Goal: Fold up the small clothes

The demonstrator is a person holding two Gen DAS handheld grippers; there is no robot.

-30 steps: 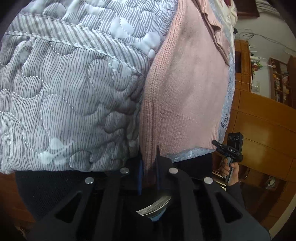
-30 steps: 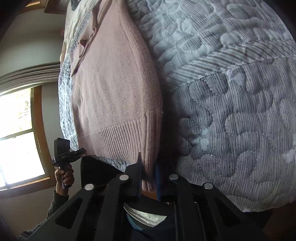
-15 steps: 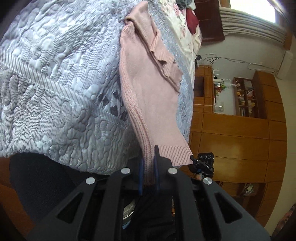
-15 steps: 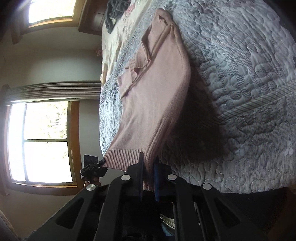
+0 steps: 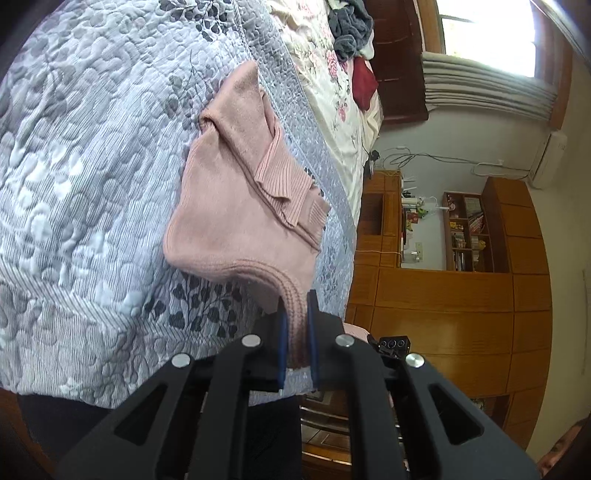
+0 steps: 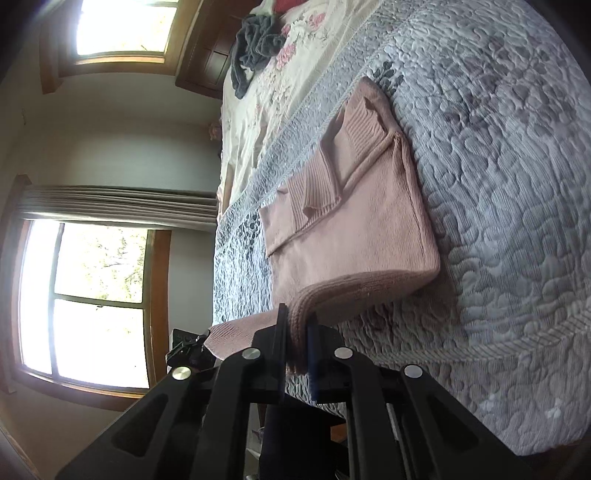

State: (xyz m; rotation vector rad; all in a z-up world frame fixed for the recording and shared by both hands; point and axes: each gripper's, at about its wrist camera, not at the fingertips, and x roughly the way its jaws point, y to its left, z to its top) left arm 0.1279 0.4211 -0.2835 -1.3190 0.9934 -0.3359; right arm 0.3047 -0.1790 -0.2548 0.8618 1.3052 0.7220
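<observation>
The pink sweater point(image 5: 236, 221) is soft matt knit with ribbed cuffs, lying on a puffy stitched grey quilt point(image 5: 92, 184) (cloth throughout), beside glossy varnished wood cabinets point(image 5: 443, 302) and matt black plastic grippers point(image 5: 295, 325).

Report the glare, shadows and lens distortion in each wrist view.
Left wrist view: window blown white at top right, fisheye bends the wooden cabinets, dark vignette corners. Right wrist view: both windows overexposed, pink sweater casts a soft shadow on the grey quilt, edges curve strongly.
</observation>
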